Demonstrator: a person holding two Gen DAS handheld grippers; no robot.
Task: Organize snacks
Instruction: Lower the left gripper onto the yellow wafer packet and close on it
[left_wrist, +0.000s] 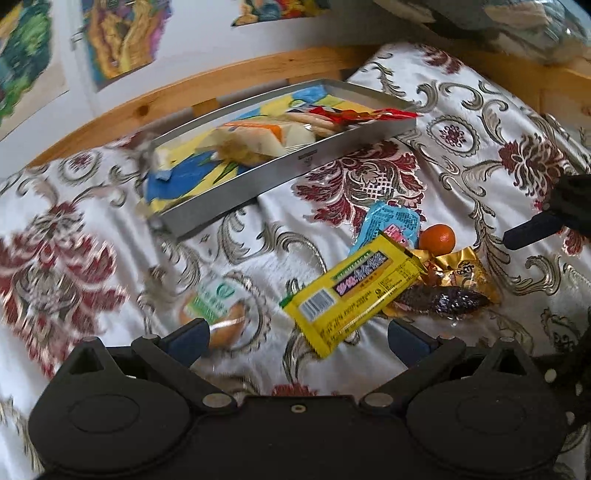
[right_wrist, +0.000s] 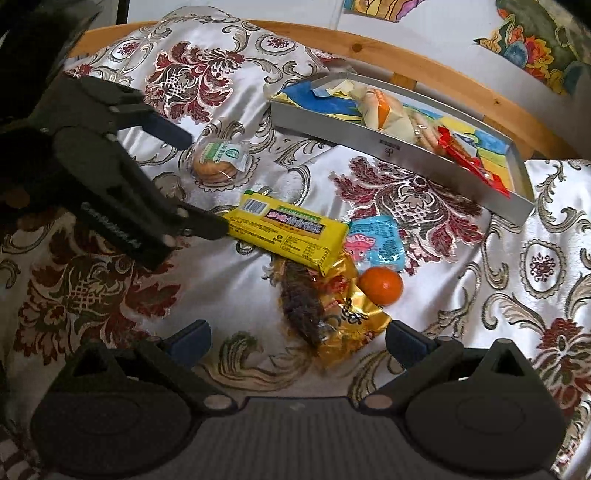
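Left gripper (right_wrist: 188, 181) fingers spread wide, nearest yellow packet (right_wrist: 291, 230); packet's long axis runs lower right across frame. Right gripper (right_wrist: 295, 341) wide too, empty.

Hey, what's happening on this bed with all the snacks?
A person is sorting snacks with two handheld grippers. Some packets already lie in the metal tray. Still loose on the patterned cloth are a yellow packet, a blue packet, a gold wrapper, a mandarin and a wrapped biscuit. The left gripper is open around the yellow packet's end; the right gripper is open, holding nothing.
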